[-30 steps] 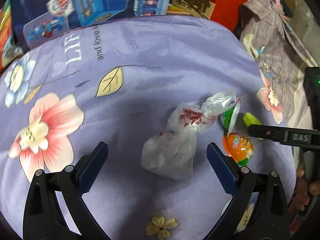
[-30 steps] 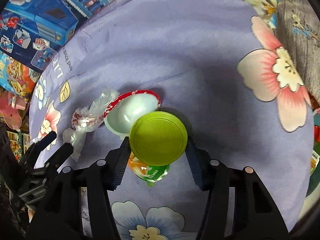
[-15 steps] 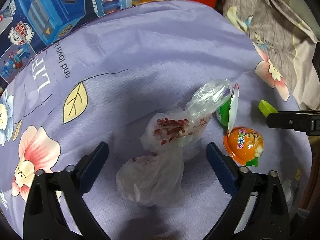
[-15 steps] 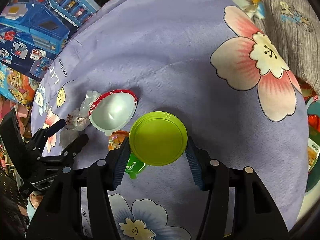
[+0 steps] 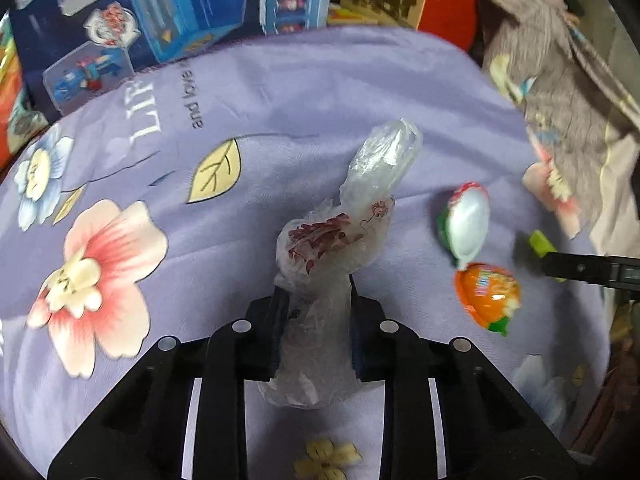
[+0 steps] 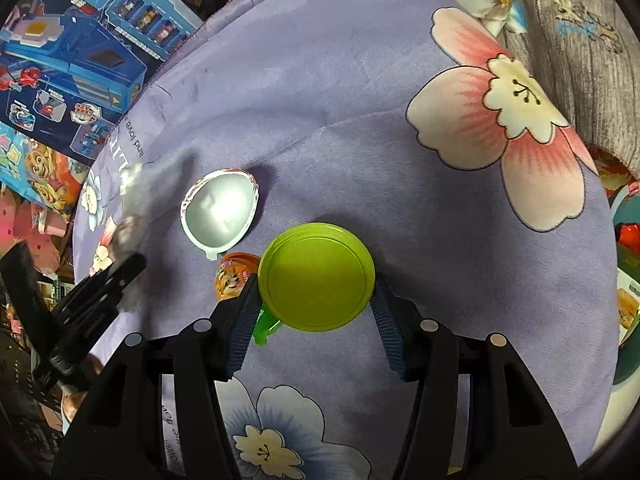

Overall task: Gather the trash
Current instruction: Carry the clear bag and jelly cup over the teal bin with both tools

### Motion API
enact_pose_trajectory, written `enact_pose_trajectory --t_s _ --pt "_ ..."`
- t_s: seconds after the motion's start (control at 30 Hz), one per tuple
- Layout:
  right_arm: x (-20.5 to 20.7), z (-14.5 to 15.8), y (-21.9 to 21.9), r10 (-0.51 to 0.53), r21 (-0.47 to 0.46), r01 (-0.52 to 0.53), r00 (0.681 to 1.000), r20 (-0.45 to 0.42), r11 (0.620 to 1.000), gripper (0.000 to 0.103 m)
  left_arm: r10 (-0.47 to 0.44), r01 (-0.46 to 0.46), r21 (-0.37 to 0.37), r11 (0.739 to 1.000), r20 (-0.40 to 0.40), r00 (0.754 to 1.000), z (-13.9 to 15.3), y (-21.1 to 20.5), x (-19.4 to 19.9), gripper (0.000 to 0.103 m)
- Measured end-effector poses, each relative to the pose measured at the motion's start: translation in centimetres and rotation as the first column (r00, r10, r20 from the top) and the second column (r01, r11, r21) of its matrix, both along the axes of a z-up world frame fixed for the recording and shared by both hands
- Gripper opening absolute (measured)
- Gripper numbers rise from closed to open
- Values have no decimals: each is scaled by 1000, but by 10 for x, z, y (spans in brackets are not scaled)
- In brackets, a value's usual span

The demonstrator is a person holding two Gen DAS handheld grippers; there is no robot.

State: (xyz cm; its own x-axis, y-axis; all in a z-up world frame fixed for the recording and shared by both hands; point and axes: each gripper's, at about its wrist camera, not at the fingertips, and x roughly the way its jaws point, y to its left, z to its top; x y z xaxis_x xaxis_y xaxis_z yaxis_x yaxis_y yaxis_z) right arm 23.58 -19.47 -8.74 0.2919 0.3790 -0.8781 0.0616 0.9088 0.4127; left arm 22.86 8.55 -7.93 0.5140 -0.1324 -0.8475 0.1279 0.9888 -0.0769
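The crumpled clear plastic bag (image 5: 332, 264) with red print stands up between the fingers of the left gripper (image 5: 316, 320), which are closed tight on its lower part, above the purple flowered blanket (image 5: 280, 92). The right gripper (image 6: 316, 304) holds a round green lid (image 6: 317, 276) clamped between its two pads over the same blanket. Just beside the lid lie an orange egg-shaped capsule half (image 5: 486, 294) and a white empty capsule half (image 6: 219, 214), and blue toy boxes (image 5: 160, 12) stand behind the blanket.
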Motion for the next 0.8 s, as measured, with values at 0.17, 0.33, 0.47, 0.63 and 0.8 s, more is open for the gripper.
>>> enact_pose_trajectory --t_s 0.17,0.33,0.47,0.63,0.8 --pt "-13 11 -16 -26 21 26 999 25 999 53 -51 51 -27 998 26 998 22 -23 -18 26" --pt "-29 27 -43 -74 37 71 995 63 997 53 -120 121 -40 992 37 992 33 -67 -21 27" --pt "-44 41 -77 -128 48 124 987 97 991 53 -180 183 -51 982 46 983 41 -106 -27 27" --pt "-68 54 -124 -190 53 184 972 137 981 53 -260 262 -48 964 59 964 52 -161 -35 27" --pt "-97 61 -176 -266 77 257 949 170 963 53 -334 337 -29 941 62 940 58 -219 -45 27"
